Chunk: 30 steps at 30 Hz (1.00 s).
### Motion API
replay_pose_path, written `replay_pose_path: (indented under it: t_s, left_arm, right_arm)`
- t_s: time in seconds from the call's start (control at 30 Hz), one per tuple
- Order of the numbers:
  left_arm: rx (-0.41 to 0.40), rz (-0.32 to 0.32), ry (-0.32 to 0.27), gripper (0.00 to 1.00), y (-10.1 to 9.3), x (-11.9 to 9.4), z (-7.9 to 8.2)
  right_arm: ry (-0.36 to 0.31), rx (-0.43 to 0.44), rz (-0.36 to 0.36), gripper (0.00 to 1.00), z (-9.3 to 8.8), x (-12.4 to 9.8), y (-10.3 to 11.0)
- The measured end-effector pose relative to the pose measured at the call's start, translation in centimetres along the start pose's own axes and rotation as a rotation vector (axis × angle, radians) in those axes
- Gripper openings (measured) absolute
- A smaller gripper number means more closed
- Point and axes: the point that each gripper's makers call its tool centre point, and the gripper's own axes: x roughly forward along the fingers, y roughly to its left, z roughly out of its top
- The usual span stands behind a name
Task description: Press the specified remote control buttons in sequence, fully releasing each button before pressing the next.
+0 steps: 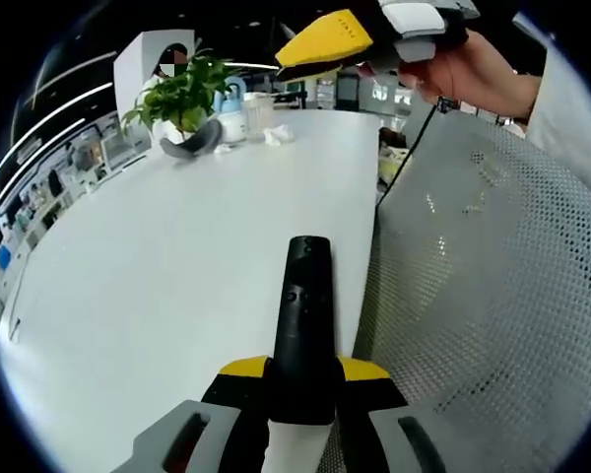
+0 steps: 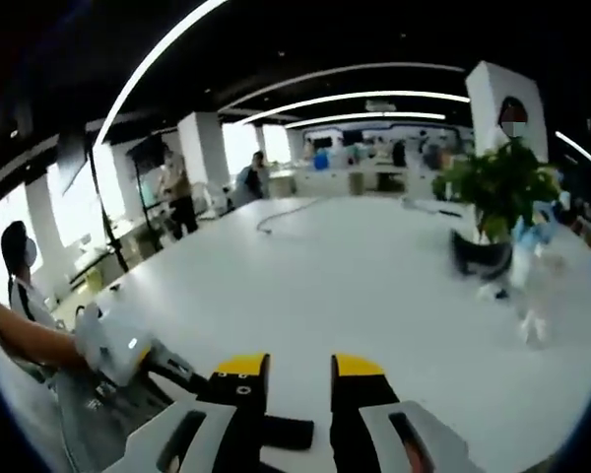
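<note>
Left gripper (image 1: 303,389) has its yellow-tipped fingers clamped on the near end of the black remote (image 1: 303,325); remote runs straight forward from between them, far end out over the white surface (image 1: 158,296), button side facing the camera; a couple of small buttons are visible on its upper half, labels too small to read; near end of the remote is cut off at the bottom of the left gripper view.

Right gripper (image 1: 325,44) shows at the top of the left gripper view, held in a hand (image 1: 473,69) well above and beyond the remote, not touching it; from there I cannot tell the finger gap.

In the right gripper view, right gripper (image 2: 297,379) fingers stand apart with nothing between them; a dark strip between the finger bases is probably the remote (image 2: 286,432), too blurred to be sure.

Potted plant (image 1: 182,94) and small white items sit at the far end of the surface; grey mesh panel (image 1: 492,296) right of the remote; background people blurred.
</note>
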Motion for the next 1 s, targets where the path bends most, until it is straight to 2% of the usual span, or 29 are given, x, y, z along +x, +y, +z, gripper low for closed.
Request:
replay_pose_path:
  t_s: [0.17,0.27,0.33,0.4,0.5,0.63,0.67,0.7,0.73,0.77,0.9,1.0]
  left_arm:
    - [-0.008,0.002,-0.002,0.24,0.1,0.2,0.1]
    - [-0.015,0.008,-0.009,0.25,0.3,0.5,0.4]
    - [-0.016,0.012,-0.008,0.25,0.3,0.5,0.5]
    - [-0.017,0.012,-0.010,0.25,0.3,0.5,0.5]
    - [-0.018,0.015,-0.009,0.25,0.3,0.5,0.5]
    - [-0.018,0.015,-0.009,0.25,0.3,0.5,0.5]
    - [-0.018,0.015,-0.009,0.25,0.3,0.5,0.5]
    - [-0.016,0.014,-0.010,0.25,0.3,0.5,0.5]
    - [-0.016,0.013,-0.009,0.25,0.3,0.5,0.5]
    - [-0.015,0.014,-0.011,0.25,0.4,0.5,0.5]
    - [-0.015,0.013,-0.010,0.25,0.4,0.6,0.5]
    - [-0.015,0.012,-0.008,0.25,0.4,0.6,0.5]
  right_arm:
    - [-0.048,0.017,0.012,0.40,0.2,0.3,-0.8]
    - [-0.087,-0.030,0.006,0.51,0.3,0.8,-0.6]
    - [-0.104,-0.042,0.045,0.59,0.4,0.9,0.3]
    - [-0.114,-0.037,0.086,0.63,0.6,1.0,1.0]
    - [-0.138,-0.078,0.063,0.71,1.1,1.0,0.5]
    - [-0.174,-0.099,0.017,0.76,1.6,0.3,-1.3]
    - [-0.160,-0.105,0.010,0.78,1.3,0.3,-1.5]
    - [-0.117,-0.104,-0.001,0.78,0.6,0.3,-1.8]
    - [-0.123,-0.104,0.002,0.78,0.6,0.3,-2.0]
    - [-0.177,-0.123,-0.042,0.81,1.5,-0.2,-3.3]
    - [-0.194,-0.077,-0.028,0.84,2.1,1.0,-3.6]
    - [-0.173,-0.082,-0.020,0.88,1.8,1.3,-3.5]
